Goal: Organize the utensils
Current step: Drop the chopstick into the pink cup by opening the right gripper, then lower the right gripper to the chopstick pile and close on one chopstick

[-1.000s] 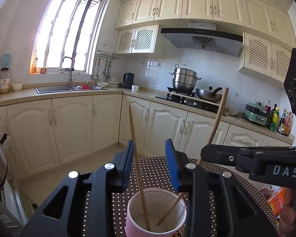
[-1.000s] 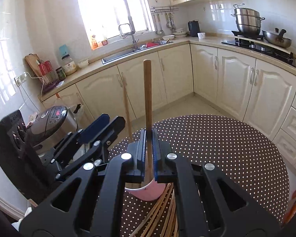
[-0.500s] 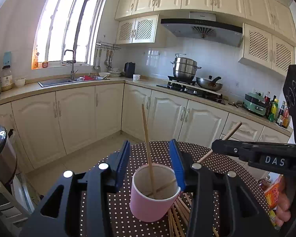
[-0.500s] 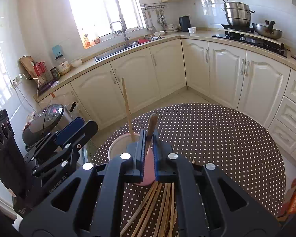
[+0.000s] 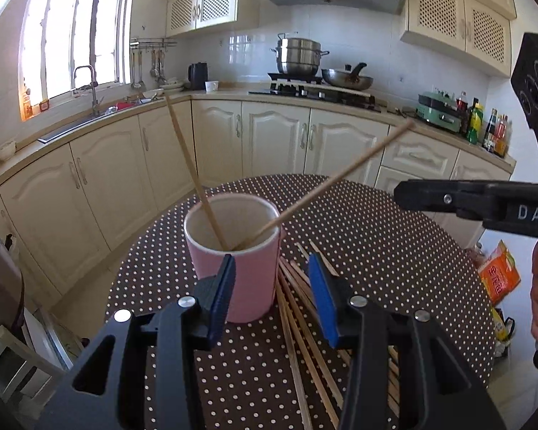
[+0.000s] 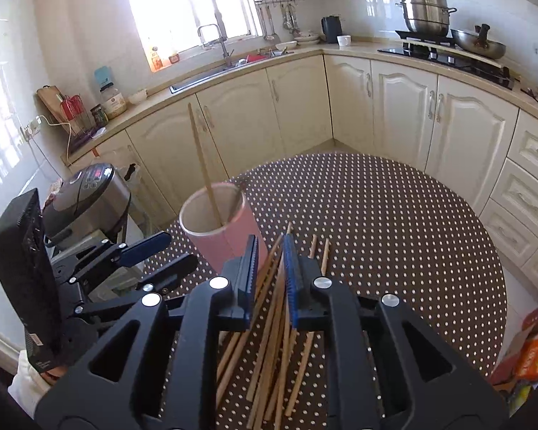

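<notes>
A pink cup (image 5: 233, 251) stands on the round dotted table (image 5: 376, 236) and holds two wooden chopsticks (image 5: 190, 165), leaning left and right. It also shows in the right wrist view (image 6: 222, 229). Several loose chopsticks (image 6: 269, 322) lie on the table right of the cup and also show in the left wrist view (image 5: 305, 329). My left gripper (image 5: 272, 286) is open and empty, just in front of the cup. My right gripper (image 6: 269, 272) is open and empty above the loose chopsticks, right of the cup.
A rice cooker (image 6: 89, 193) stands left of the table. An orange packet (image 5: 498, 276) lies off the table's right side. Kitchen cabinets (image 6: 376, 107), a sink (image 6: 211, 71) and a stove (image 6: 448, 53) run along the far walls.
My right gripper lowered a chopstick into the cup, let it go and pulled back over the loose chopsticks. My left gripper drew back from around the cup.
</notes>
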Demonstrator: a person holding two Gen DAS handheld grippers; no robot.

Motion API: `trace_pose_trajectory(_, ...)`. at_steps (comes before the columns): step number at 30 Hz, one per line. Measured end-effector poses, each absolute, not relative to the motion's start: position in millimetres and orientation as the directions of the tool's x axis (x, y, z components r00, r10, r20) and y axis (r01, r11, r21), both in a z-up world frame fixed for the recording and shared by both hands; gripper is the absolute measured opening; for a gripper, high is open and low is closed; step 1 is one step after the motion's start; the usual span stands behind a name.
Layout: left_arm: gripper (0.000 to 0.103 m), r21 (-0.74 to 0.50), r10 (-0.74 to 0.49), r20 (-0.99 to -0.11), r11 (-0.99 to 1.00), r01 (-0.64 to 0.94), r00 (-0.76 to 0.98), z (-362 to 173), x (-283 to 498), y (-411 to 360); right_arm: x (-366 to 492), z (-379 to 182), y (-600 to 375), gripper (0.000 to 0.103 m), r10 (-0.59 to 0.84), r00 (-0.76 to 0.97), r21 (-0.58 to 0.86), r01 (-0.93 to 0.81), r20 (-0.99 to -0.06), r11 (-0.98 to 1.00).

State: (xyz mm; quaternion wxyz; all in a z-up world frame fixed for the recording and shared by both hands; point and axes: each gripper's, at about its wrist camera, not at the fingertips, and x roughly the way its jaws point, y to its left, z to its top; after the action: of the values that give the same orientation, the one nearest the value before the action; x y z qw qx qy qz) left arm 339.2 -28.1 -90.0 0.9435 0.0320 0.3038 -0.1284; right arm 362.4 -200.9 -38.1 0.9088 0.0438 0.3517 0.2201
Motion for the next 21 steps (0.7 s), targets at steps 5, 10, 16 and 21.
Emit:
trace_pose_trajectory(5,0.042,-0.004,-0.217,-0.658,0.959,0.285,0.722,-120.0,344.0,-40.1,361.2,-52.5,-209.6,0.015,0.420,0.639,0.228,-0.364,-0.645,0.903)
trace_pose_trajectory(10,0.042,0.013,-0.199,-0.720,0.954,0.299,0.664,-148.7,351.8,-50.0,372.2,-77.8,-218.8,0.015,0.401,0.598,0.240,-0.332,-0.694,0.912)
trace_pose_trajectory(16,0.042,0.027,-0.174,-0.767,0.953,0.302,0.618,-171.3,363.1,-52.8,386.2,-112.9,-219.3,0.015,0.385,0.534,0.251,-0.308,-0.753,0.918)
trace_pose_trajectory(21,0.042,0.015,-0.175,-0.786,0.953,0.301,0.593,-182.5,370.1,-49.2,397.6,-134.0,-214.4,0.015,0.378,0.490,0.257,-0.298,-0.785,0.920)
